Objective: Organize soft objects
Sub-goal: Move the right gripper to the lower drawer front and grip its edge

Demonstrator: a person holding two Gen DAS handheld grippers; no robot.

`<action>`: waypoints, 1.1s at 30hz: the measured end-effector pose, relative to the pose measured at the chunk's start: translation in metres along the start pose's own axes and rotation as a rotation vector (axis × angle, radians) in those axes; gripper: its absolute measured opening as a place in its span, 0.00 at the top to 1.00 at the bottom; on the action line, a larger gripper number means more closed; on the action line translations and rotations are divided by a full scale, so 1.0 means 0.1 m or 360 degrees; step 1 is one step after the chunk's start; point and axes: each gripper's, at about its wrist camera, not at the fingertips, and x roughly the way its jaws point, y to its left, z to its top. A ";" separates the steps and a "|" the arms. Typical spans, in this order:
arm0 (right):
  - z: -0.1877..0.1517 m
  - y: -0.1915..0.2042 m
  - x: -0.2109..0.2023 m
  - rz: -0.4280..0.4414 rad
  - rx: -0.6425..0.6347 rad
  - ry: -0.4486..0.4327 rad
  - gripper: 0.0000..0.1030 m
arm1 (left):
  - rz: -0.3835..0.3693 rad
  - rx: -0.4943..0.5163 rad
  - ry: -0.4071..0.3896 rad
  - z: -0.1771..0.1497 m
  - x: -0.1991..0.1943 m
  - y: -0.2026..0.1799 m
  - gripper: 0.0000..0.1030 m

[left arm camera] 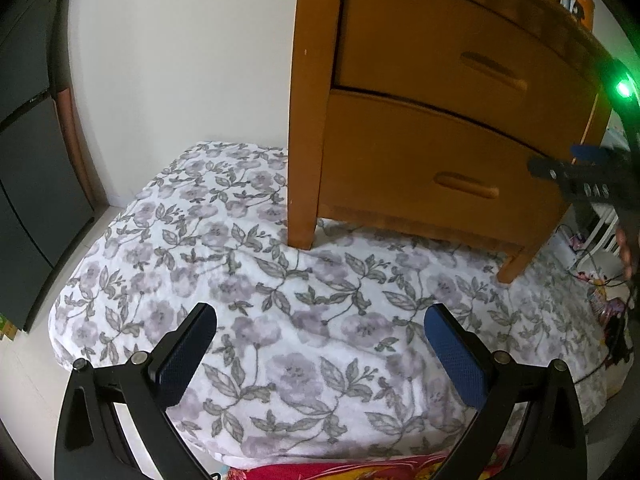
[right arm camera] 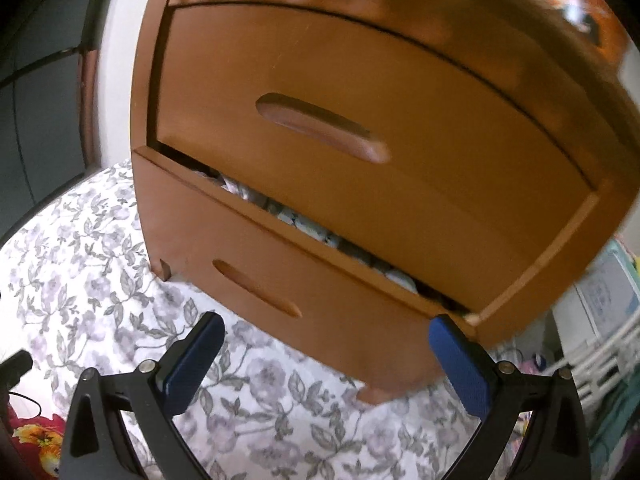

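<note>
Floral blanket (left arm camera: 304, 320) lies spread on the floor beneath and in front of the wooden nightstand (left arm camera: 432, 112), whose lower drawer (right arm camera: 280, 276) stands slightly ajar with pale fabric showing in the gap. Left gripper (left arm camera: 320, 354) hangs over the blanket, jaws spread wide and empty. Right gripper (right arm camera: 326, 360) sits just before the lower drawer, jaws likewise apart, holding nothing.

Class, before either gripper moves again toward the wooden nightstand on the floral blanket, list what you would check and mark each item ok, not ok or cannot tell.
1. Right gripper open and empty: ok.
2. Left gripper open and empty: ok.
3. Lower drawer open wide enough to load: not ok, only a narrow gap.
4. Room inside it: cannot tell; some contents show in the gap.
5. Upper drawer shut: ok.
6. Floral blanket within reach: ok, it lies under both grippers.
</note>
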 end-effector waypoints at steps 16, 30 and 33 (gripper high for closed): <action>0.27 0.19 0.71 -0.0078 -0.0346 0.0125 0.00 | -0.0119 0.0053 0.0057 0.00 0.22 -0.11 0.00; 0.19 0.33 0.78 -0.0086 -0.0524 0.0254 0.00 | -0.0184 0.0023 0.0074 0.02 0.27 -0.10 0.00; 0.17 0.34 0.79 -0.0067 -0.0570 0.0274 0.00 | -0.0194 0.0009 0.0085 0.02 0.29 -0.09 0.00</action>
